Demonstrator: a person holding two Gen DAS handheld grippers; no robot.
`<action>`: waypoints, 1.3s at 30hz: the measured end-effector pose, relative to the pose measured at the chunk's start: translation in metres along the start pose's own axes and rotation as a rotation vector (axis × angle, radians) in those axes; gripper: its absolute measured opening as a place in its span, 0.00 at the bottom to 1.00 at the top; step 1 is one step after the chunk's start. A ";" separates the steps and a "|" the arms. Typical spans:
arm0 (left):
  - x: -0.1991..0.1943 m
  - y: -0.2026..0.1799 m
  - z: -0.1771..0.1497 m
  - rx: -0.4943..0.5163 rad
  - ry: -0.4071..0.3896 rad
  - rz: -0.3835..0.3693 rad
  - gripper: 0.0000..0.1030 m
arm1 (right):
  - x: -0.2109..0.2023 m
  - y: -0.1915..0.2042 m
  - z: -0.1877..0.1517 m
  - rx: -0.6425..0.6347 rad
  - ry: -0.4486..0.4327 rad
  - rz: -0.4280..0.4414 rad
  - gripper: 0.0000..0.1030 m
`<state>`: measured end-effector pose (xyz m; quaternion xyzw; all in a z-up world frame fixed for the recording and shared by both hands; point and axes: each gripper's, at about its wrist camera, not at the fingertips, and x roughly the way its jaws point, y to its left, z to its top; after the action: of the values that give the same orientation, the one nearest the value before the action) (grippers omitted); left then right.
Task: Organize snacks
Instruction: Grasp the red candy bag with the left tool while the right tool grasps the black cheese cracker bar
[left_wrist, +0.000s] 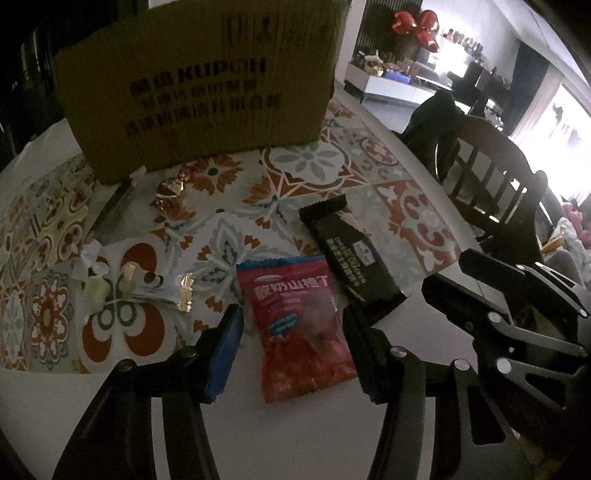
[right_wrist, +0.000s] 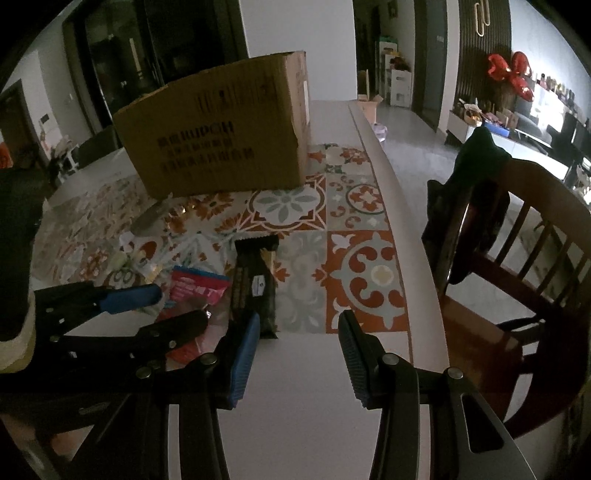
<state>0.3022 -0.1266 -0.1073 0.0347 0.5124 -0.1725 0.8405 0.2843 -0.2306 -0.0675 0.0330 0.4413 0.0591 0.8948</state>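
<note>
Now | red snack packet between parted left tongs | right tongs parted, empty

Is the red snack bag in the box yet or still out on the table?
Still out. The red snack bag lies flat on the table, in front of the cardboard box.

Glossy wrappers, matt card and ribbed pads before us

Between the fingers of our left hand-held gripper we see a red snack packet of shiny crinkled film; just right of it lies a black cracker bar in duller foil. Ahead stands a matt corrugated cardboard box on a smooth patterned mat. The right hand-held gripper has ribbed blue pads on matt black arms.
</note>
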 end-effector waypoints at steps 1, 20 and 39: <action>0.002 0.000 0.000 -0.001 0.003 -0.002 0.52 | 0.000 0.000 0.001 0.000 0.003 0.000 0.44; -0.015 0.014 0.001 -0.010 -0.066 0.016 0.39 | 0.008 0.014 0.006 -0.004 0.016 0.013 0.44; -0.025 0.041 0.003 -0.038 -0.114 0.078 0.38 | 0.048 0.039 0.025 -0.023 0.072 0.012 0.44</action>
<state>0.3079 -0.0824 -0.0886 0.0289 0.4652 -0.1317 0.8749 0.3304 -0.1857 -0.0855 0.0232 0.4721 0.0709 0.8784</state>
